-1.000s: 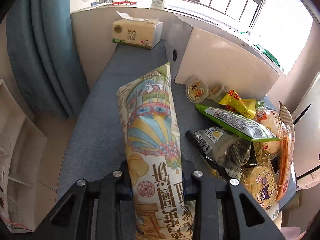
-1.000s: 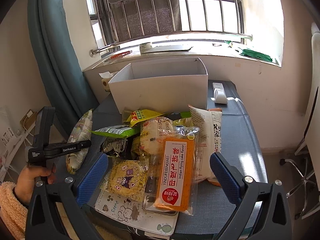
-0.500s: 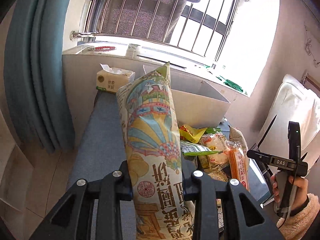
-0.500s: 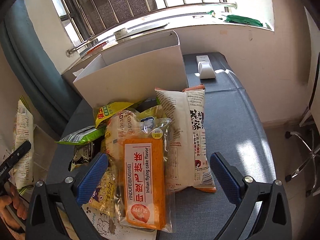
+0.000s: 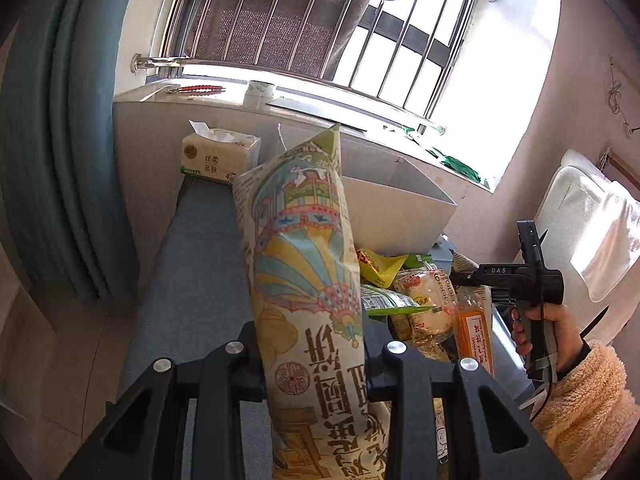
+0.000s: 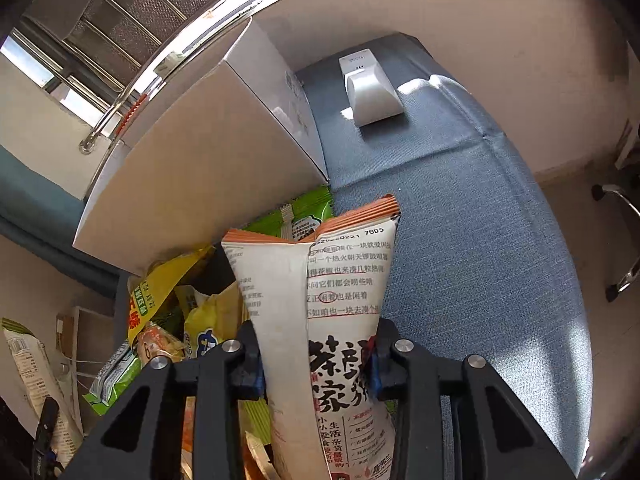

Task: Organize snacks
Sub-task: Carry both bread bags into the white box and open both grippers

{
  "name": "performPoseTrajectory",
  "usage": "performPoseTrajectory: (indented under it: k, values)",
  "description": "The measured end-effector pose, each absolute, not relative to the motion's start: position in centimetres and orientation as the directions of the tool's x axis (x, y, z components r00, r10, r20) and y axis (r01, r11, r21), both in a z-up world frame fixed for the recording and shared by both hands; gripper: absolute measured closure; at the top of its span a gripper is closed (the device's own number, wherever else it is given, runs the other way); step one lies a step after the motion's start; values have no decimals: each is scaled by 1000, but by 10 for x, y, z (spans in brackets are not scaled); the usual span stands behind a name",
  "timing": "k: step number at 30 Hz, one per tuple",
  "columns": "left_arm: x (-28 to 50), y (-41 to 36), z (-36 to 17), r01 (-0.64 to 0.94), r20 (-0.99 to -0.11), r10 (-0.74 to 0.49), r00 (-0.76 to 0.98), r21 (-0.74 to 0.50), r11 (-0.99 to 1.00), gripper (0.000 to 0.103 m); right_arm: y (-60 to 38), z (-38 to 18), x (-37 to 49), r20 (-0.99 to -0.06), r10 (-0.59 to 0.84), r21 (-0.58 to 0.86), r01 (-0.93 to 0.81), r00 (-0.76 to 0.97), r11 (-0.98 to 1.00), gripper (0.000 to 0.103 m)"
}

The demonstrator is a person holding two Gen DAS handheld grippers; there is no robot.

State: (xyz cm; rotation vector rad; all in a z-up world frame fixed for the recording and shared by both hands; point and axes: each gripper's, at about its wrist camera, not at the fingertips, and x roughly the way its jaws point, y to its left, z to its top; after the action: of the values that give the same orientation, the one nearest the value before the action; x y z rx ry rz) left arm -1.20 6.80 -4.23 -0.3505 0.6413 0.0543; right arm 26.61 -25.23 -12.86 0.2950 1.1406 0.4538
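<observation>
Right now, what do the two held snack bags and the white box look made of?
Balloon-print bag in the left gripper: looks like matte, paper-like printed film; creases softly, little glare.
White bag with orange seal in the right gripper: likely plastic film; crimped top seal, back seam, slight sheen.
White box: probably coated cardboard; flat stiff walls, sharp folded edges, smooth faint gloss.

Right gripper: we see jaws closed on white snack bag with orange-striped top seal, bag upright between fingers. Behind bag: white cardboard box on blue-grey table surface. At box foot, left of bag, we note snack pile: green packet, yellow packet. White device lies on surface beside box, well apart from bag. Far left edge: patterned snack bag.
</observation>
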Motion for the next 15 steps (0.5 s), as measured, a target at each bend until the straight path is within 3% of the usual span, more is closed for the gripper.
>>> performPoseTrajectory:
  k: [9,15]
  values:
    - [27,72,-25,-118,-572,-91,816,-317,941,68,-271,-33,263,-676,491,365,-330,549,871,67]
    - [93,65,11,-61,-542,-107,833,-283,957,68,-248,22,292,-574,612,445,-420,544,791,67]
